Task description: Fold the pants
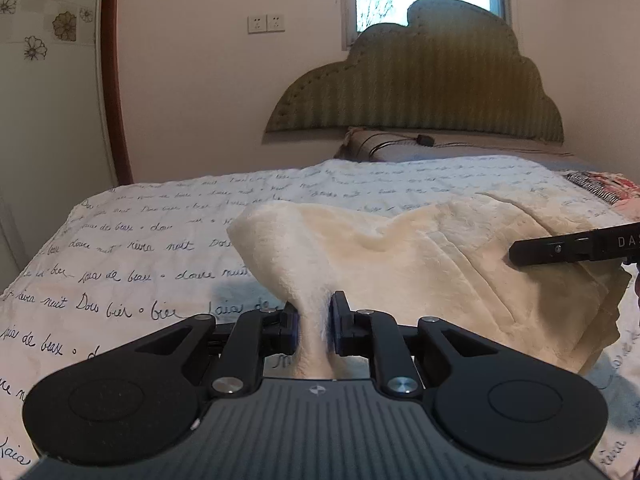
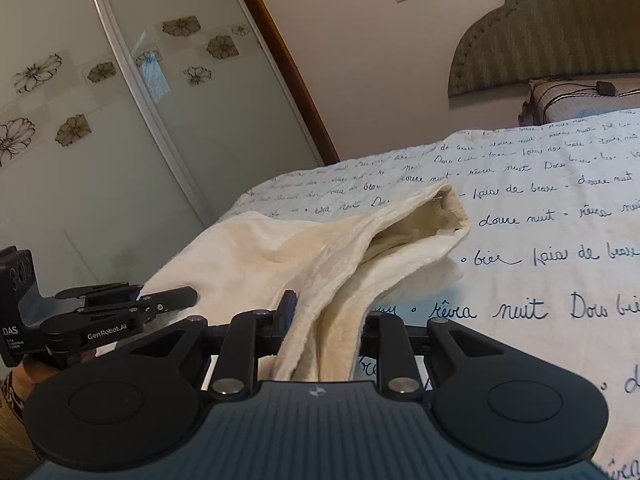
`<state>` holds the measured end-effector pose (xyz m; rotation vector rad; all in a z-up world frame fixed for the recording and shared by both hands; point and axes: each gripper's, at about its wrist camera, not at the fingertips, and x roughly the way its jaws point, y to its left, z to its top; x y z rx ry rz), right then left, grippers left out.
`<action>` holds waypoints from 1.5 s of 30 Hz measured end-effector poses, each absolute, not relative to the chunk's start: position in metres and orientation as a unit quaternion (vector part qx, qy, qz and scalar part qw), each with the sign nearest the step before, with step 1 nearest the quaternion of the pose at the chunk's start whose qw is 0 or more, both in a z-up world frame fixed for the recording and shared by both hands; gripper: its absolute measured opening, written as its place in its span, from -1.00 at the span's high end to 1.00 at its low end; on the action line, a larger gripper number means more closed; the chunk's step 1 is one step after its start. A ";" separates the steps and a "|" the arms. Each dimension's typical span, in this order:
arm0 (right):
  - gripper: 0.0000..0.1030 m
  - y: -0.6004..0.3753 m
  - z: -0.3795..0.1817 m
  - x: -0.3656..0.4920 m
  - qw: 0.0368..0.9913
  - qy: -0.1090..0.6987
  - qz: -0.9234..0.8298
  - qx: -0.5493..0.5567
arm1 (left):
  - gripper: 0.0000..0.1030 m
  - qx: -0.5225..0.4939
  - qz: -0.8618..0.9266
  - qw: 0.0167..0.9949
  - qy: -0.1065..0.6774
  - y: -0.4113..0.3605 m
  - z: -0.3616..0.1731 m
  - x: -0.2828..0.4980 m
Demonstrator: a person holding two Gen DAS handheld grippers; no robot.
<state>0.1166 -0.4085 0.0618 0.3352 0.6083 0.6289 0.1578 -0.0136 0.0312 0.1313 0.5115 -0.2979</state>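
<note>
Left tool (image 1: 313, 320) pinching pants (image 1: 420, 264), right tool (image 2: 326, 320) clamping waistband, wardrobe (image 2: 120, 120) right-view only.

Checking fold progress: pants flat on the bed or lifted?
Partly lifted. The cream pants rise bunched into the left gripper and right gripper; their far part lies on the bedspread.

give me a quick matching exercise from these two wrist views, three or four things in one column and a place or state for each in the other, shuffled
Things
1. fluffy cream fleece pants
2. white bedspread with dark handwritten script
3. green striped cloud-shaped headboard
4. pair of white wall sockets

Places or states
A. on the wall left of the window
B. pinched in both grippers, partly lifted
C. against the wall at the bed's far end
D. spread over the bed under the cloth

Pairs: 1-B, 2-D, 3-C, 4-A
</note>
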 end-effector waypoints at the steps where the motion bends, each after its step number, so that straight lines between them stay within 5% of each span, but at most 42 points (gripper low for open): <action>1: 0.57 -0.403 0.055 0.124 0.889 0.303 0.302 0.164 | 0.63 0.069 -0.140 0.952 0.264 -0.010 0.026 0.166; 6: 0.41 -0.393 0.023 0.139 0.882 0.352 0.265 0.165 | 0.54 0.106 -0.127 0.944 0.285 -0.005 -0.006 0.177; 13: -0.01 -0.424 0.024 0.110 0.877 0.380 0.244 0.165 | -0.23 0.154 -0.084 0.949 0.260 0.005 -0.009 0.157; 19: -0.08 -0.417 0.067 0.056 0.912 0.285 0.262 0.133 | -0.27 0.169 -0.065 0.951 0.249 0.006 0.006 0.119; 24: -0.21 -0.379 0.040 0.050 0.888 0.343 0.296 0.082 | -0.37 0.227 -0.055 0.940 0.250 -0.006 -0.014 0.104; 32: -0.30 -0.365 0.054 0.010 0.902 0.311 0.288 0.084 | -0.35 0.138 -0.031 0.960 0.241 0.034 0.014 0.084; 40: -0.37 -0.352 0.029 -0.008 0.898 0.366 0.226 0.098 | -0.29 0.140 -0.026 0.944 0.297 0.031 -0.011 0.073; 45: -0.69 -0.342 0.056 -0.043 0.923 0.321 0.193 0.089 | -0.40 0.054 -0.029 0.951 0.302 0.035 0.005 0.052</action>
